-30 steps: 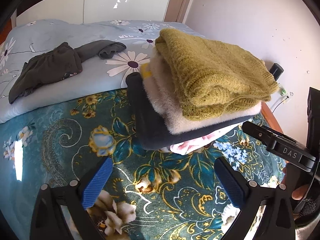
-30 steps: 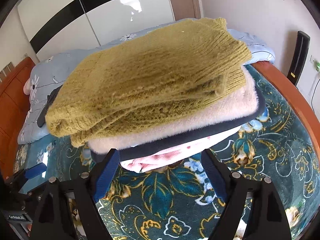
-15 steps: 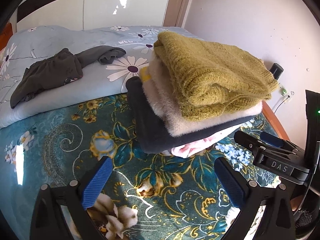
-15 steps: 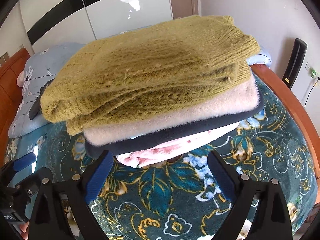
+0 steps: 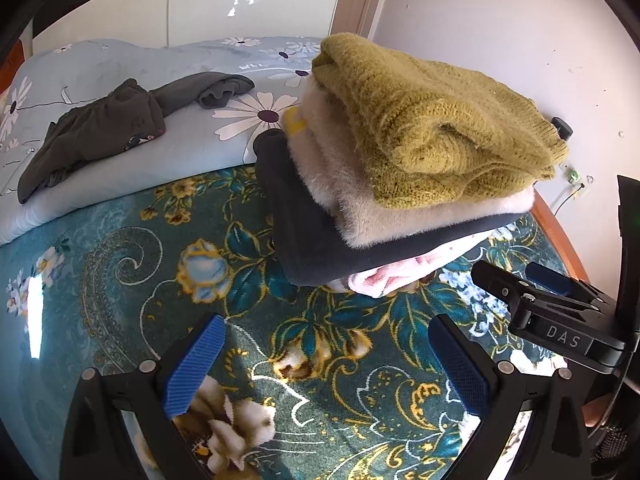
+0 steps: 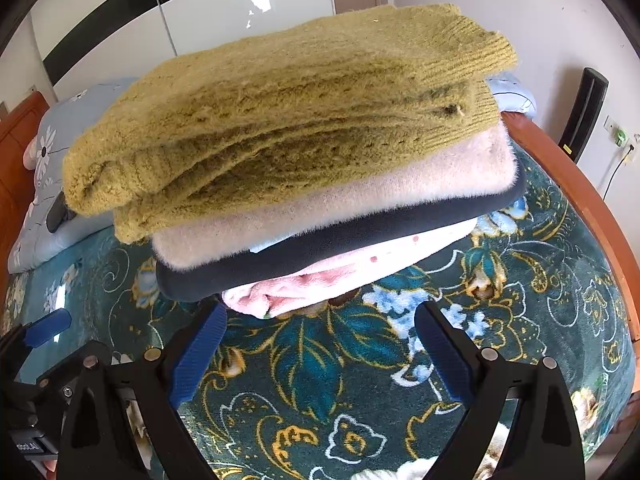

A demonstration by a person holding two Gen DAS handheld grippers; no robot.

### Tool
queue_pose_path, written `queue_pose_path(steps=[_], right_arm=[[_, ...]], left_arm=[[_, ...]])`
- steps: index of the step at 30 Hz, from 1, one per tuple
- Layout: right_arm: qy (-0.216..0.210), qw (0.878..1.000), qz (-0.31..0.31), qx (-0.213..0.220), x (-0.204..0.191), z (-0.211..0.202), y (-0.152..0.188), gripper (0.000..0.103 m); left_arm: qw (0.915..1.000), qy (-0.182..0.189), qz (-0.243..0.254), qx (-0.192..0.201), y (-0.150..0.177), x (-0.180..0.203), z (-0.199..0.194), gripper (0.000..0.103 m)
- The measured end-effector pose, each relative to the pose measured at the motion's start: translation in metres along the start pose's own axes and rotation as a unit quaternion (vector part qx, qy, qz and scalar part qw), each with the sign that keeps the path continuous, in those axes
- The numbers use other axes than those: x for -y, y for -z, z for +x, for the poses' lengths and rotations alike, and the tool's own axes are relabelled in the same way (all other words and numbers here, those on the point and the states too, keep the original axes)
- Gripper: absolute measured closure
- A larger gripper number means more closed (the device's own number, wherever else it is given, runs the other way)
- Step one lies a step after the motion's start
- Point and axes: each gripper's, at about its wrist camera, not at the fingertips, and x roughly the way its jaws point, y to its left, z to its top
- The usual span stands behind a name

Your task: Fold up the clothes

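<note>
Stack (image 5: 400, 184) of four folded pieces sits on the teal floral blanket (image 5: 120, 264), toward the far right side of the bed: a mustard sweater (image 6: 288, 120) on top, a cream fleece (image 6: 360, 200) under it, a dark layer (image 5: 312, 240) below that, and a pink piece (image 6: 288, 292) at the bottom, its edge poking out at the near side. Both tongs are empty. The left gripper (image 5: 326, 364) stands wide apart above bare blanket, short of the stack, and the right gripper (image 6: 320, 352) is equally wide, with its tips just beside the pink edge, near or maybe brushing it; contact cannot be told. Neither holds cloth. One piece is not yet folded: a dark grey garment (image 5: 92, 132) lies crumpled on the pale daisy sheet (image 5: 192, 148), well apart from the stack and off to the left in the left wrist view. By the look of it, the work stands between items, with the stack done and the grey one waiting. The next move would likely call for carrying a gripper across to that garment, pinching it at a hem or shoulder, and dragging it onto open blanket to spread it flat before any fold. Care is needed near the stack, since the sweater overhangs the layers beneath and a nudge could tip it.
</note>
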Motion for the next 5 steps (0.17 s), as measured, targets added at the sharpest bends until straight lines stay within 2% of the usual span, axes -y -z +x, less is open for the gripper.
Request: queue_pose_path(steps=[5], right_arm=[[-0.003,1.0,0.0,-0.001,-0.0015,0.0007,0.0004,0.007]], left_arm=[[1.0,-0.002,0.001,-0.002,0.0012,-0.0018,0.0015,0.0]])
